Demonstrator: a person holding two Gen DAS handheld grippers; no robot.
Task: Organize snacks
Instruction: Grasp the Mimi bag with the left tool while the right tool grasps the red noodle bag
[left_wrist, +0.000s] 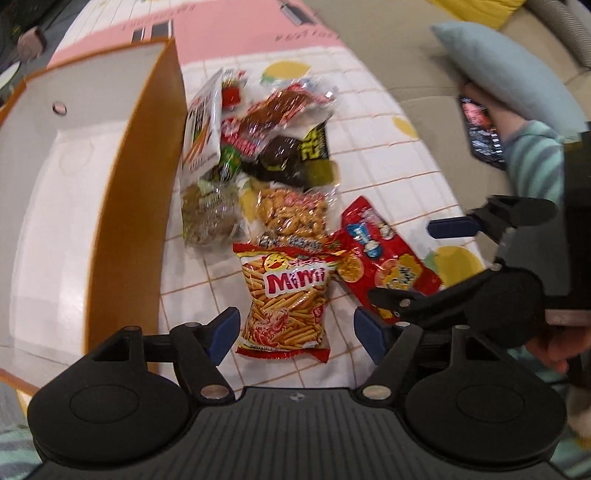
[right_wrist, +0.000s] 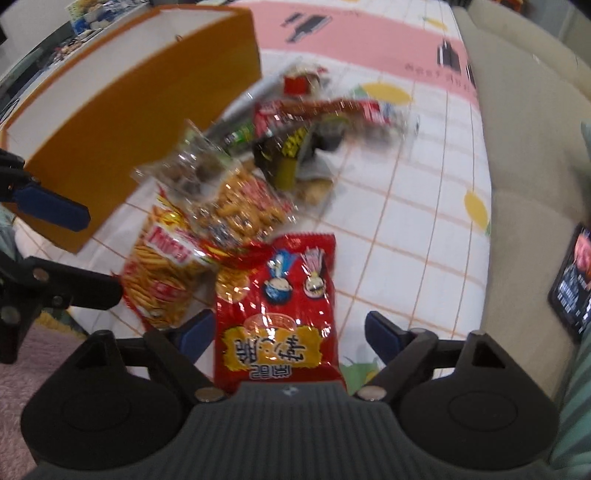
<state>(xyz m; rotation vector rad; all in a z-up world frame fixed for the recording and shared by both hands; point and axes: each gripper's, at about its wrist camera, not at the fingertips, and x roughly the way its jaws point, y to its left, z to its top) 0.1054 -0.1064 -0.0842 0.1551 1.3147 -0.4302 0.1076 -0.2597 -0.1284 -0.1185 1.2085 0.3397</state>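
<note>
A pile of snack bags lies on a tiled cloth. The Mimi stick snack bag (left_wrist: 286, 295) lies nearest my left gripper (left_wrist: 295, 332), which is open above its lower end. A red bag with cartoon faces (right_wrist: 284, 310) lies between the fingers of my open right gripper (right_wrist: 291, 338); it also shows in the left wrist view (left_wrist: 384, 251). A clear bag of golden crackers (left_wrist: 291, 214), a dark bag (left_wrist: 291, 155) and a white bag (left_wrist: 203, 125) lie farther back. The right gripper (left_wrist: 402, 266) shows open in the left wrist view.
An orange box with a white inside (left_wrist: 133, 192) stands left of the pile, also in the right wrist view (right_wrist: 129, 122). A beige sofa (right_wrist: 524, 147) runs along the right, with a phone (right_wrist: 570, 280) on it. A light blue pillow (left_wrist: 506, 70) lies at the right.
</note>
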